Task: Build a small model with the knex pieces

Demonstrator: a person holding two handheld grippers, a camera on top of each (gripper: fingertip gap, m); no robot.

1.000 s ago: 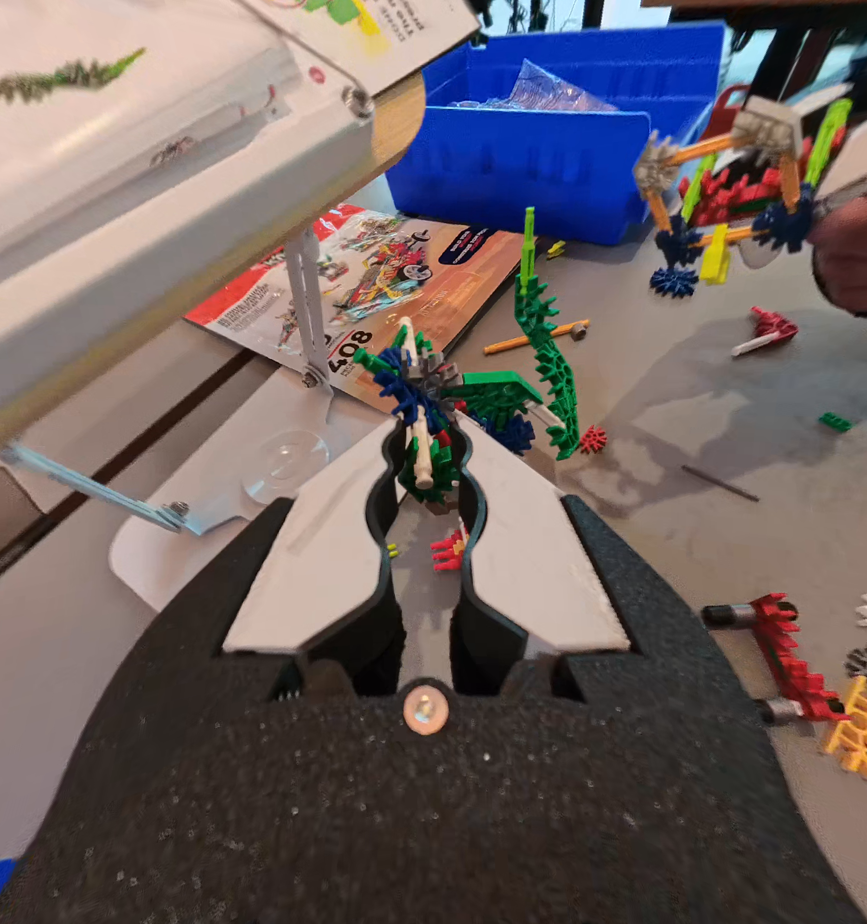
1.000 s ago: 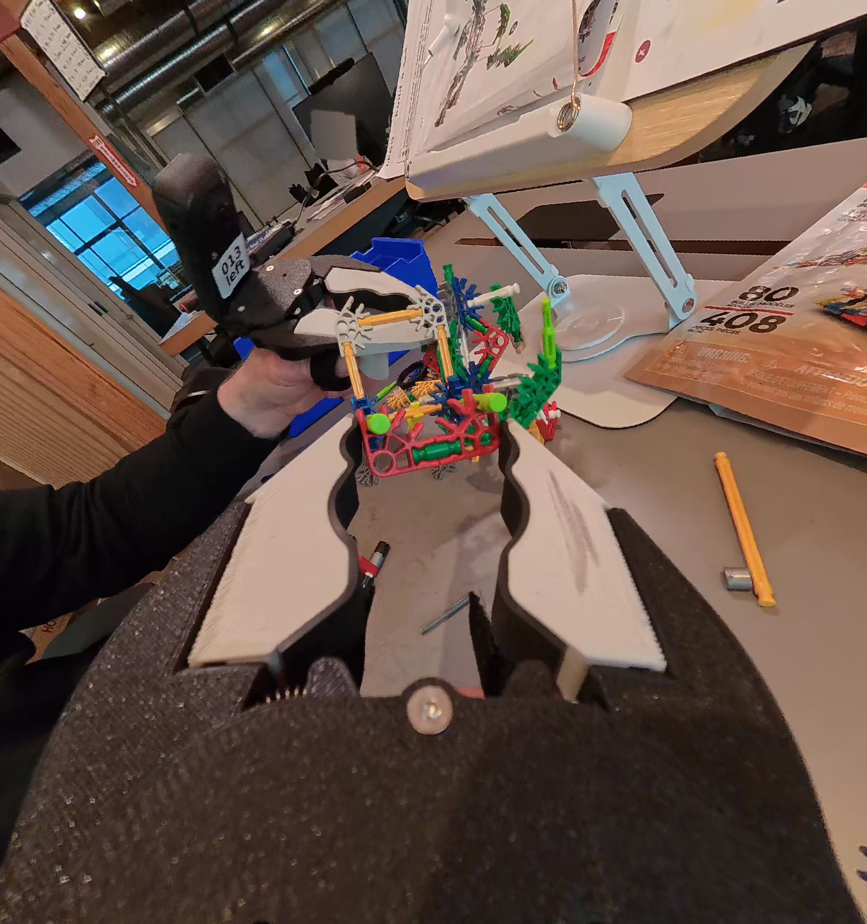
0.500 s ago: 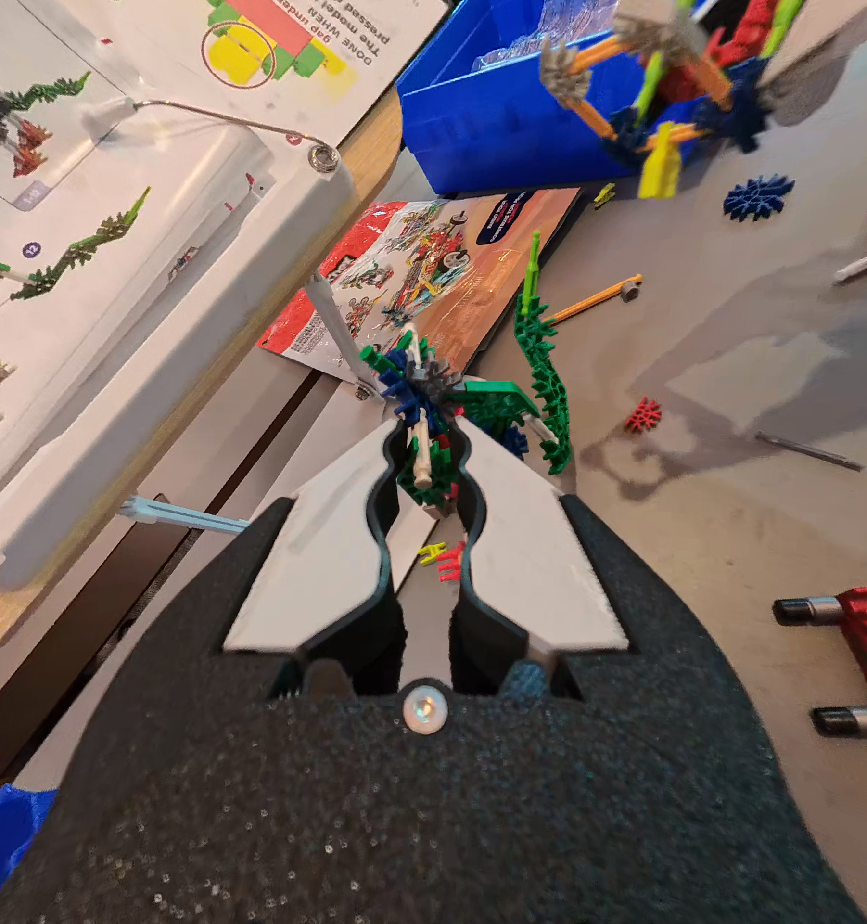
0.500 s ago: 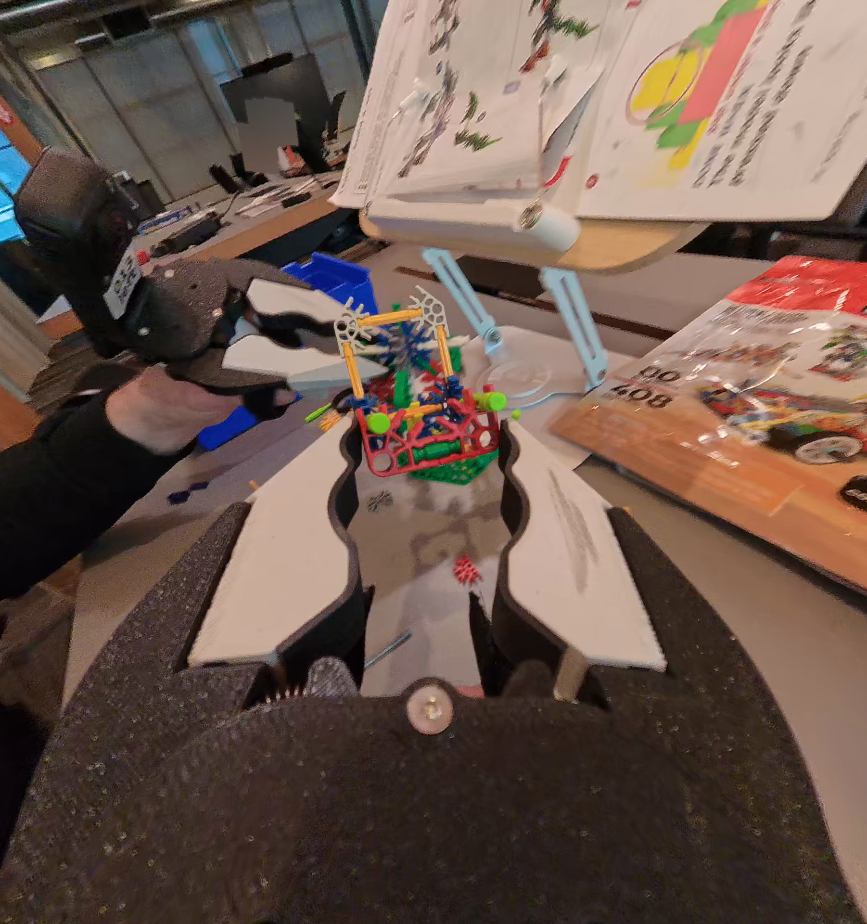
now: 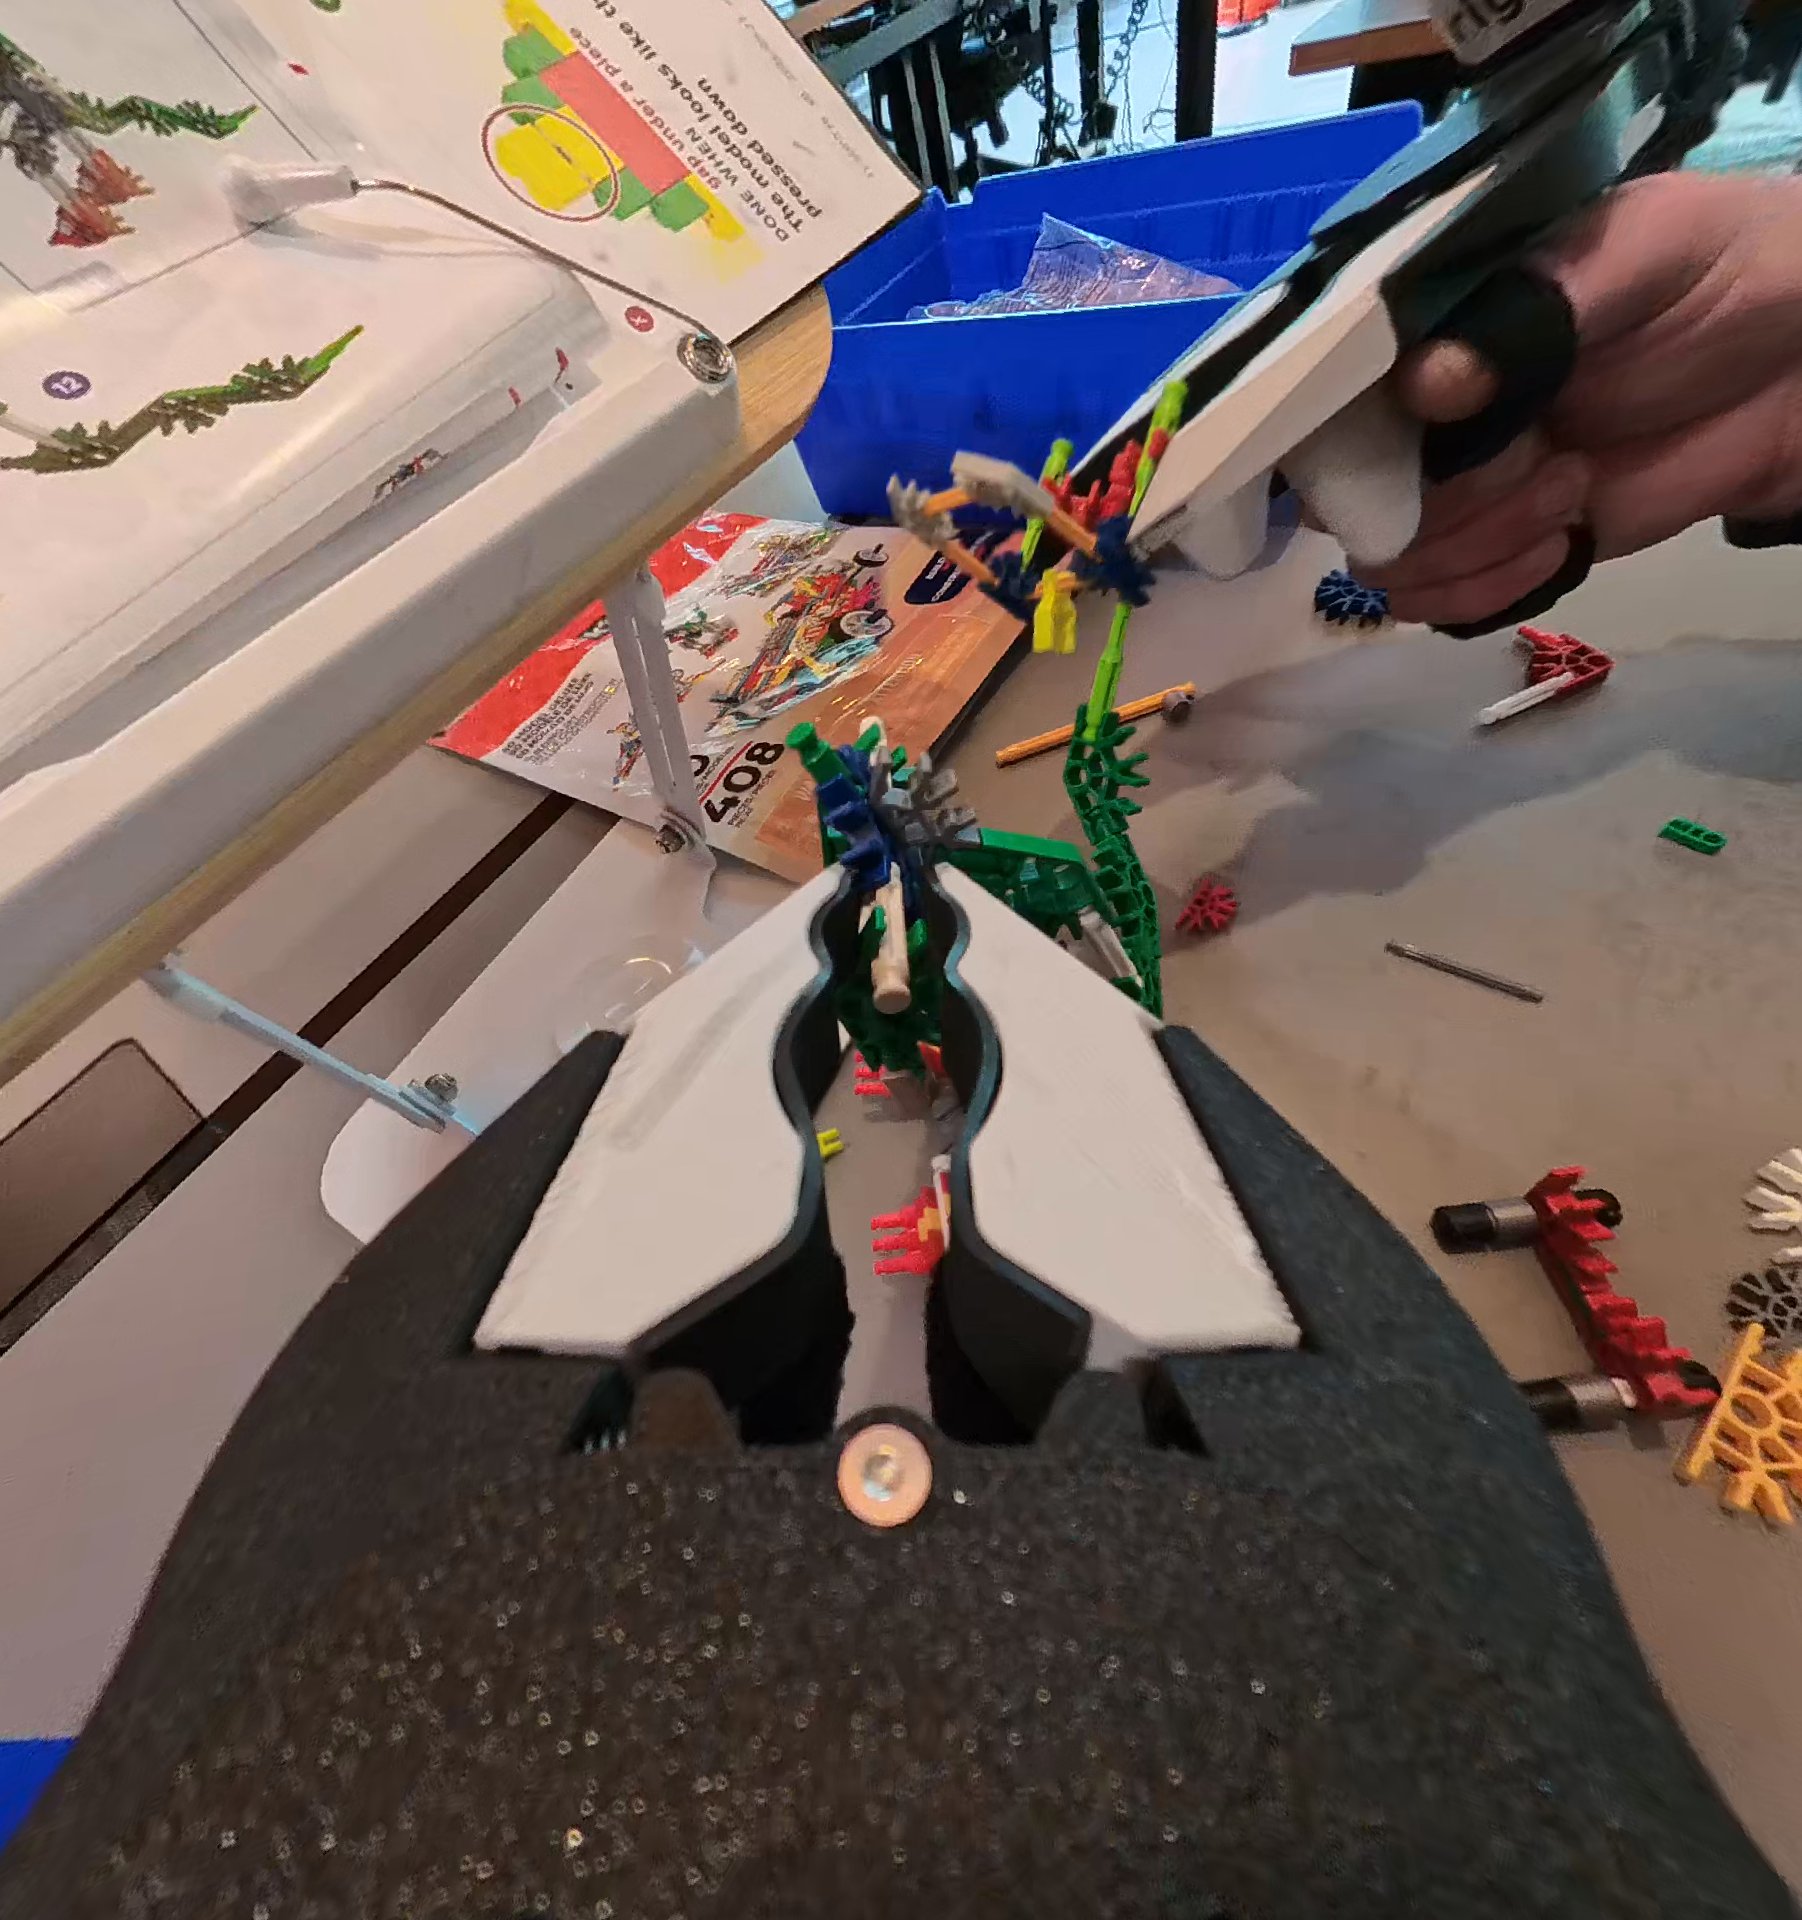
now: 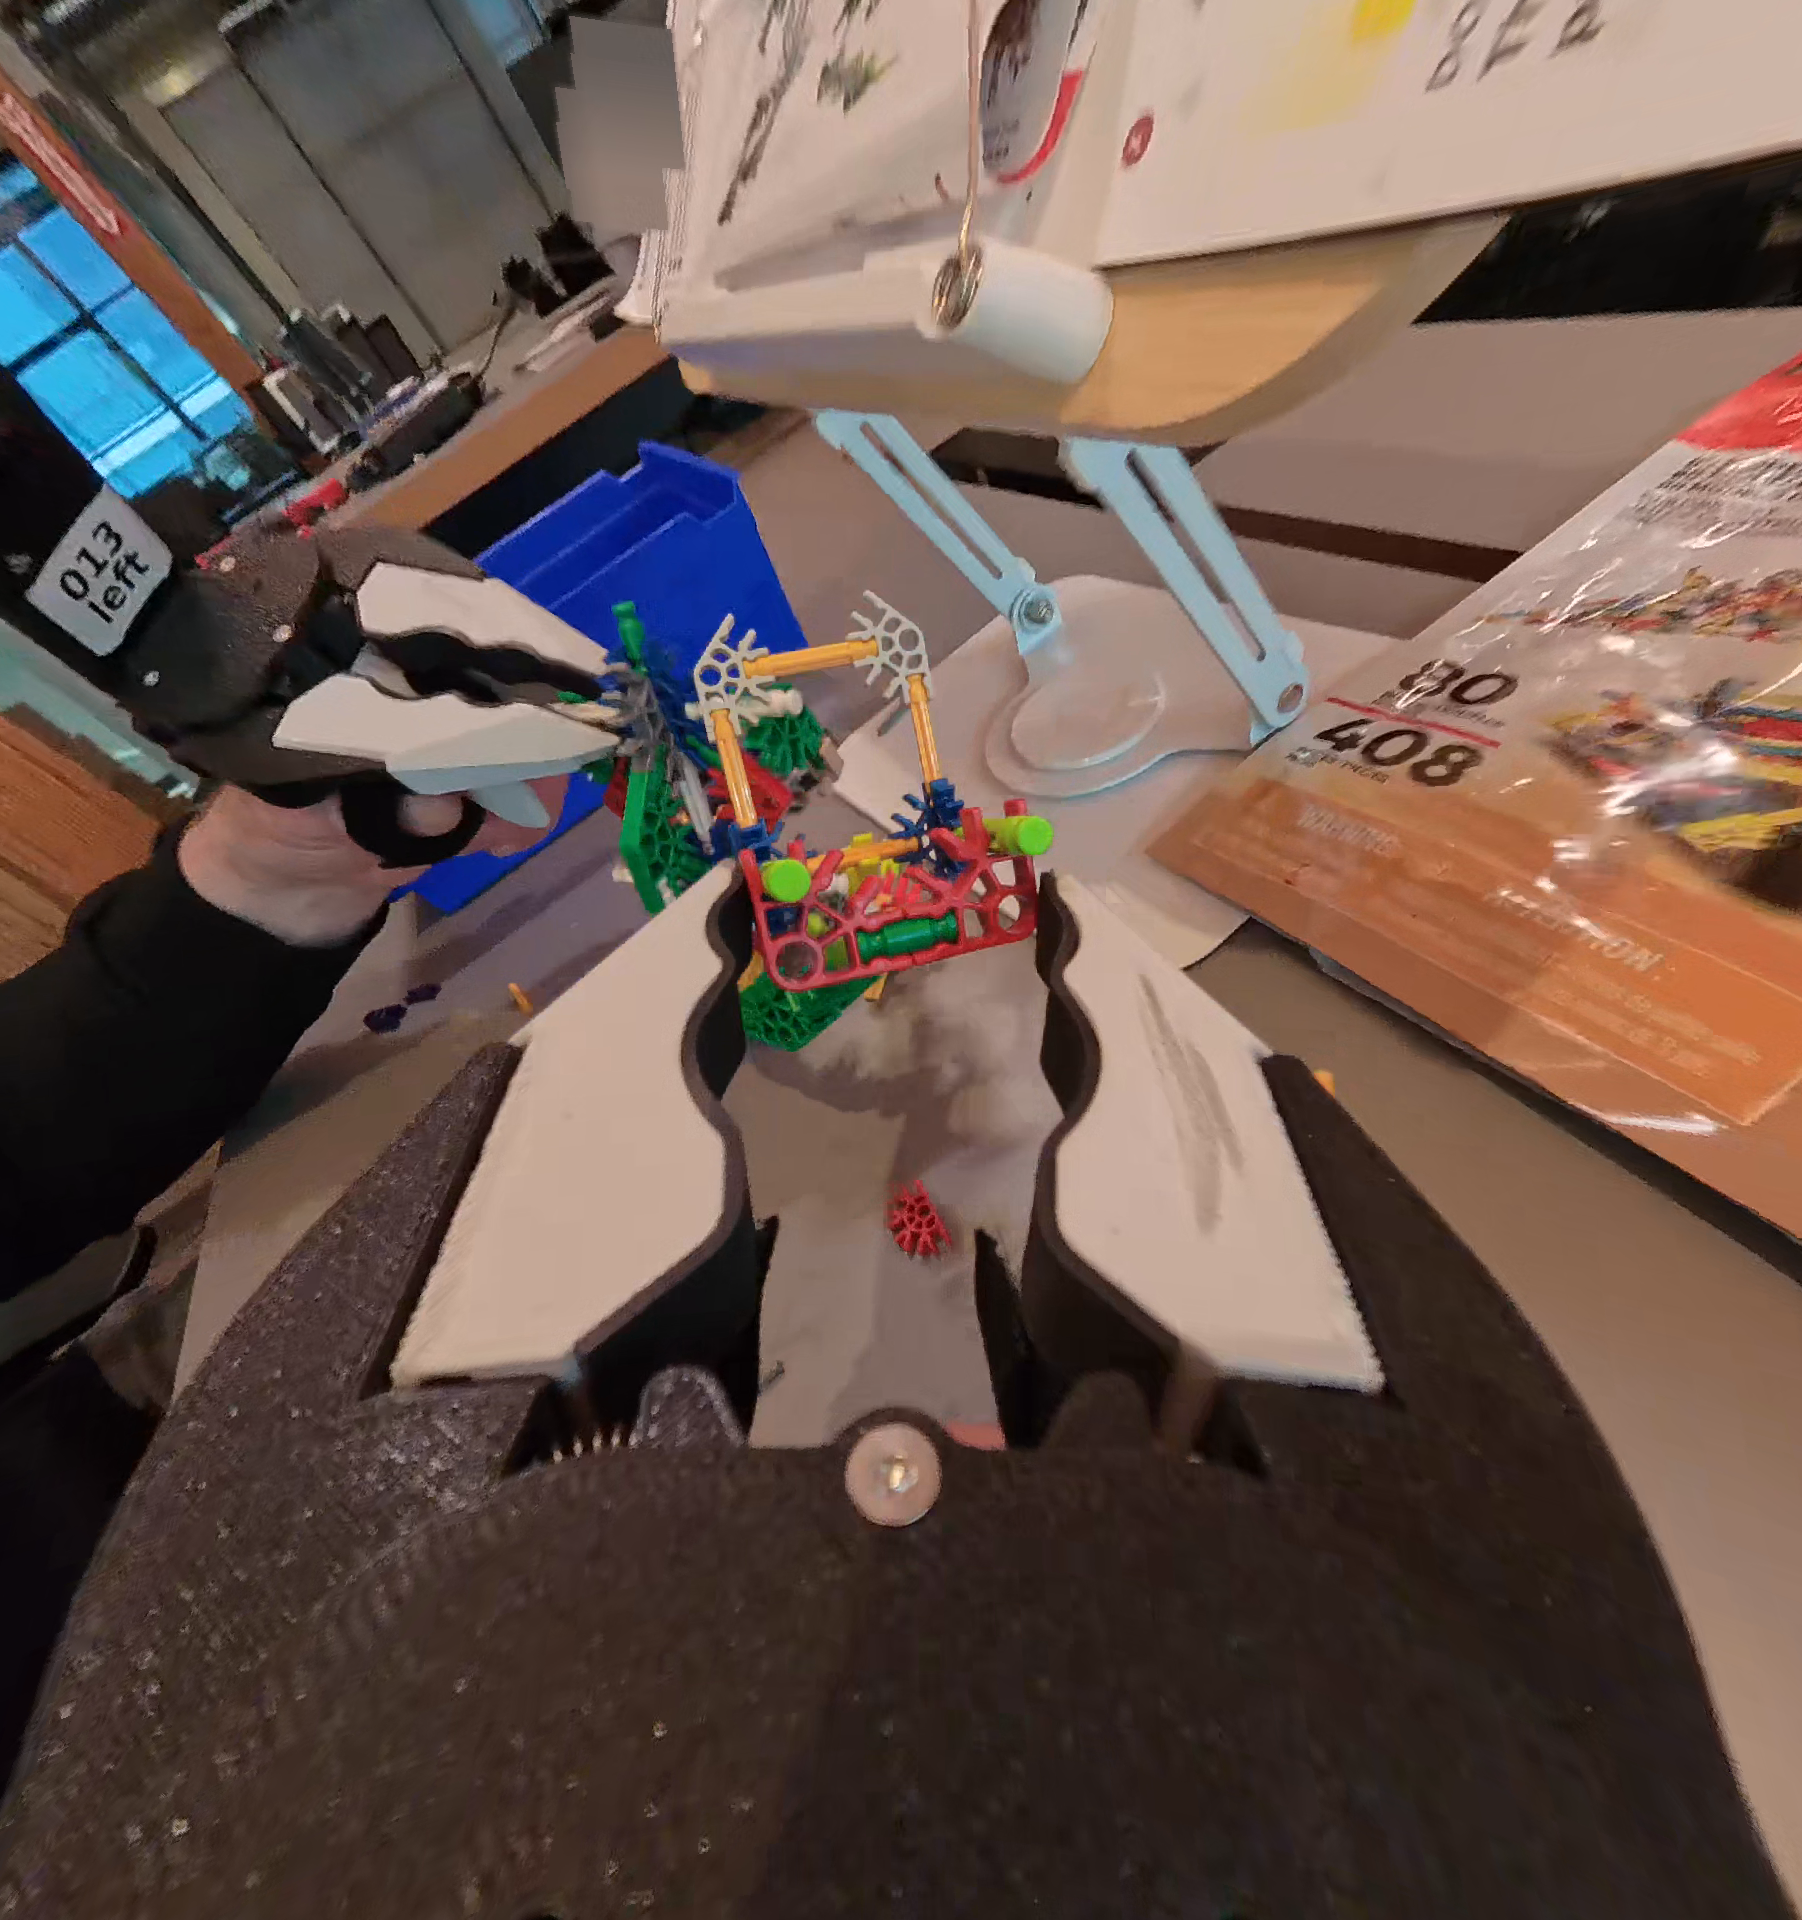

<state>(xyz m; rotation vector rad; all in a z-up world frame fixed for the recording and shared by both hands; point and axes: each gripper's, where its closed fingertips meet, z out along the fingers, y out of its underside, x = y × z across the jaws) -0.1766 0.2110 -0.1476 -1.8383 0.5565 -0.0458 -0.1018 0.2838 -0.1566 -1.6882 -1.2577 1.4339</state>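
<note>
Gripping a green-and-blue toy assembly (image 5: 881, 914) at frame centre of the left wrist view: left gripper (image 5: 889, 904) nearly closed, jaws pinched on its white rod and spiky connectors. Clamping a red-framed toy assembly (image 6: 892, 914) at centre of the right wrist view: right gripper (image 6: 886, 914) partly open, jaws pressed against both red sides. Held off the grey table (image 5: 1499, 1039), both pieces just beside each other, possibly touching; hard to tell. Risking a twist: thin rods bending or popping from connectors if squeezed or levered sideways, probably, since the left hold sits on slender parts. Risking a slip too: open lattice giving little flat surface. Lying below, a red connector (image 6: 918, 1218); at upper left, an instruction booklet (image 5: 253, 260) on a stand, close enough to catch on; farther right, a blue bin (image 5: 1032, 343).
</note>
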